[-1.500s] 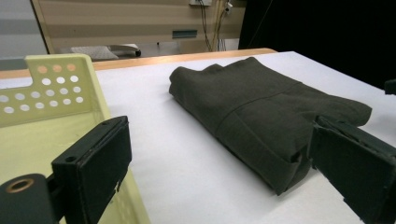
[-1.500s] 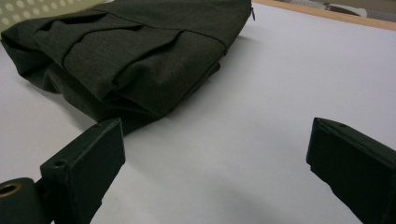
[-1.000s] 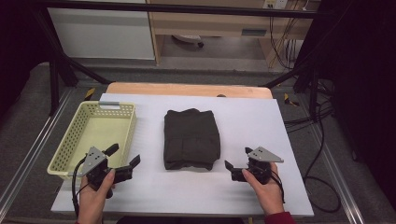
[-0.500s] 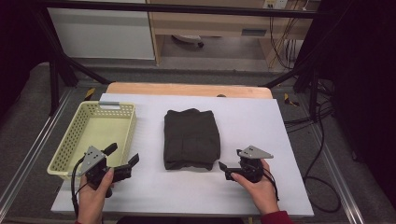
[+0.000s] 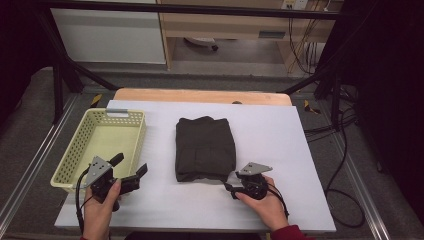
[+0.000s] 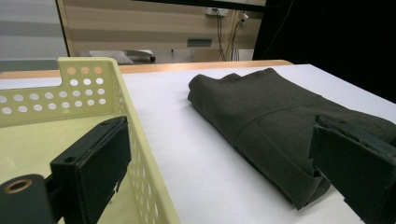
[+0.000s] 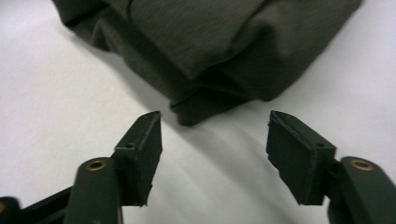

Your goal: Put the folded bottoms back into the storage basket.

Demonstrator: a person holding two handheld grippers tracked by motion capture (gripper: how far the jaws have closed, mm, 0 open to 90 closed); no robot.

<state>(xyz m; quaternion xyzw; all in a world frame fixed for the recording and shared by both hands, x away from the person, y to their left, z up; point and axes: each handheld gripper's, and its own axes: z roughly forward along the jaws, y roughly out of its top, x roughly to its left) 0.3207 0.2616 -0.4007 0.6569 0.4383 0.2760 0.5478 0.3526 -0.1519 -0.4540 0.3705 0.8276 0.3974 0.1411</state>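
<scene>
A folded dark olive garment (image 5: pixel 205 147) lies in the middle of the white table (image 5: pixel 280 145). My right gripper (image 5: pixel 228 184) sits low at its near right corner. In the right gripper view the garment (image 7: pixel 201 42) has that corner just ahead of my right gripper (image 7: pixel 215 119). Its jaws have just been closing, stand partly open, and no cloth is pressed between them. My left gripper (image 5: pixel 129 166) is open beside the yellow basket (image 5: pixel 75 150). In the left gripper view the left gripper (image 6: pixel 219 140) spans the basket wall (image 6: pixel 84 60) and the garment (image 6: pixel 261 107).
The perforated basket stands at the table's left with nothing in it that I can see. A wooden strip (image 5: pixel 200 95) borders the far edge of the table. Cables (image 5: pixel 345 150) hang off the right side. White table surface lies between the basket and the garment.
The right gripper has slid left and down toward the garment's near right corner, and its jaws have narrowed. The left gripper has stayed where it was.
</scene>
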